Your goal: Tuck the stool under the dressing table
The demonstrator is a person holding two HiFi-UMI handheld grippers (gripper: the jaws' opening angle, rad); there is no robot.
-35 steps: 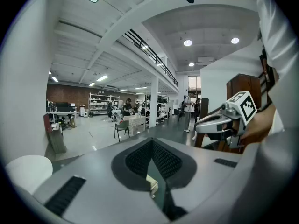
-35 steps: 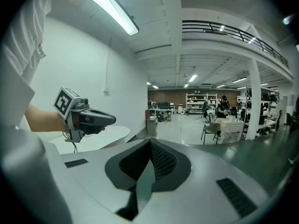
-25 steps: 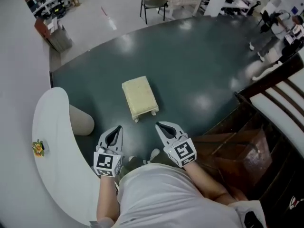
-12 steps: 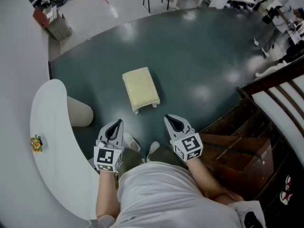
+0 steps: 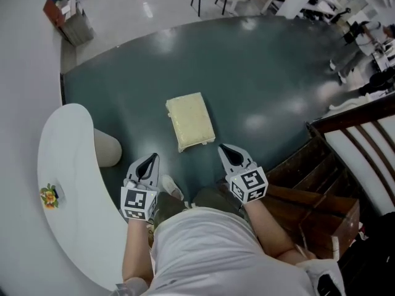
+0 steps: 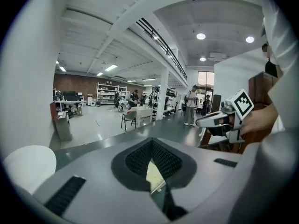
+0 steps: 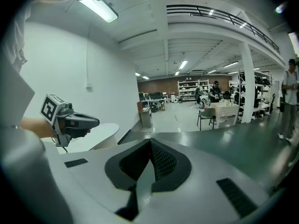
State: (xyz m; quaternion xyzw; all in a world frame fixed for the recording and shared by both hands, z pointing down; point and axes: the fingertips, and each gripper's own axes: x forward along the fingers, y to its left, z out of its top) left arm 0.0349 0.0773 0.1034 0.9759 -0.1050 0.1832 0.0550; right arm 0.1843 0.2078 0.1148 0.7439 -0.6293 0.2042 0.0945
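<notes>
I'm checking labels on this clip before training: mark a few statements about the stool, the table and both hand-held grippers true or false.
1. The stool is tucked under the dressing table. False: it stands out on the dark floor, beside the table.
2. The left hand-held gripper has its jaws together. True.
3. The right hand-held gripper clamps the stool. False: it is shut on nothing.
4. A flower ornament lies on the dressing table. True.
</notes>
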